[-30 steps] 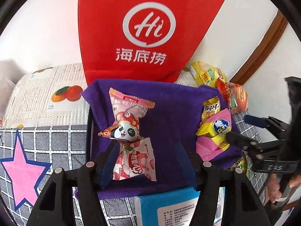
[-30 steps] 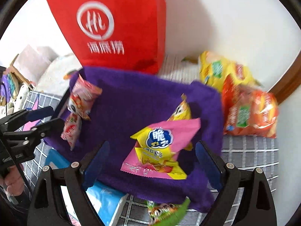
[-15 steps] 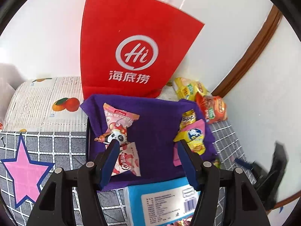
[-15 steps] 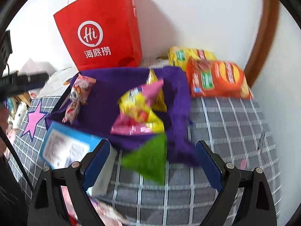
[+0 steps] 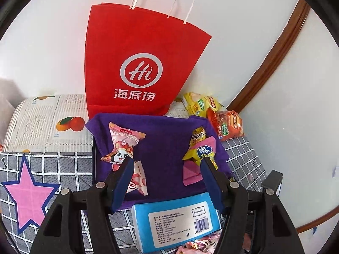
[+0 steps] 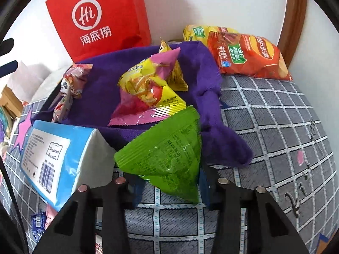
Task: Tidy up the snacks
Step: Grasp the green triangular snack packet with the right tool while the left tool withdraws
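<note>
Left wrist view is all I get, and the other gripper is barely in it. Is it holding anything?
Observer: Yes. The right gripper has just been closing and now pinches a green packet.
Operator: Is that packet on the purple cloth already?
Observer: Not yet. It hangs at the cloth's near edge, beside the blue tissue pack, with its lower tip over the checked cover.

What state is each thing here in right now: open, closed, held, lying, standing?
Right gripper: jaws just closed, gripping the green snack packet.
Left gripper: open, empty.
Red paper bag: standing upright.
Purple-lined basket: holds sealed snack packets.
Blue tissue pack: lying flat, sealed.
Orange chip bag: lying outside the basket.
</note>
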Available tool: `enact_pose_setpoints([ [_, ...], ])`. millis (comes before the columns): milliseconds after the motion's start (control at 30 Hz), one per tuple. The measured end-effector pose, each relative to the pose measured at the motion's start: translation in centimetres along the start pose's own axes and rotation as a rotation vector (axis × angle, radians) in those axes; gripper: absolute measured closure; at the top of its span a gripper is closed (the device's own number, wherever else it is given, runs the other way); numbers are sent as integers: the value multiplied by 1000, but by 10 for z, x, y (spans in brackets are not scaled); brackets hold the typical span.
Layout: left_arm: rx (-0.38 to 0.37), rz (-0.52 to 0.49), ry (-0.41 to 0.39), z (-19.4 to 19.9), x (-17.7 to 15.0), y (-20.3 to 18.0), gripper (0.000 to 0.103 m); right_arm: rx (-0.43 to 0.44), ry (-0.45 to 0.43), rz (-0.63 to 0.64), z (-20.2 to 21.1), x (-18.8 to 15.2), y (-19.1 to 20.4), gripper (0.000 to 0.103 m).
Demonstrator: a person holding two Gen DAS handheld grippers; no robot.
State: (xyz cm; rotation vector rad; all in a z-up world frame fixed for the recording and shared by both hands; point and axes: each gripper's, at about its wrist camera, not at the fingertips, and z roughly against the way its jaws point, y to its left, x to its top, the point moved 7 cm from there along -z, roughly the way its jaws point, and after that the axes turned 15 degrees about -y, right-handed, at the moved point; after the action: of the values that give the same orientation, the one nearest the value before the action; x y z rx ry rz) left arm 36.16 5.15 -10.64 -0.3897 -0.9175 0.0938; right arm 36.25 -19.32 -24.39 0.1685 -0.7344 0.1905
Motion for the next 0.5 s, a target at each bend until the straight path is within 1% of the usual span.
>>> enact_pose_setpoints([
  [67,2,-3,-4,3,1,-1,40,-3,-37,-17,12,2,-1,61],
  [167,5,-21,0,7,0,-6,40,10,-98,-55,43,4,-2,61],
  [233,2,-36,3,8,-3,-10,40,-10,-134,-75,65,1,-6,61],
  [300,-8,-52,7,10,-5,-18,40,-59,-179,-91,90,-7,-12,61],
  [400,-25,-86,7,15,-8,-32,40,-127,-220,-63,117,-25,-20,61],
  [500,-24,-134,-5,23,-13,-46,40,-173,-220,-24,131,-47,-25,61],
])
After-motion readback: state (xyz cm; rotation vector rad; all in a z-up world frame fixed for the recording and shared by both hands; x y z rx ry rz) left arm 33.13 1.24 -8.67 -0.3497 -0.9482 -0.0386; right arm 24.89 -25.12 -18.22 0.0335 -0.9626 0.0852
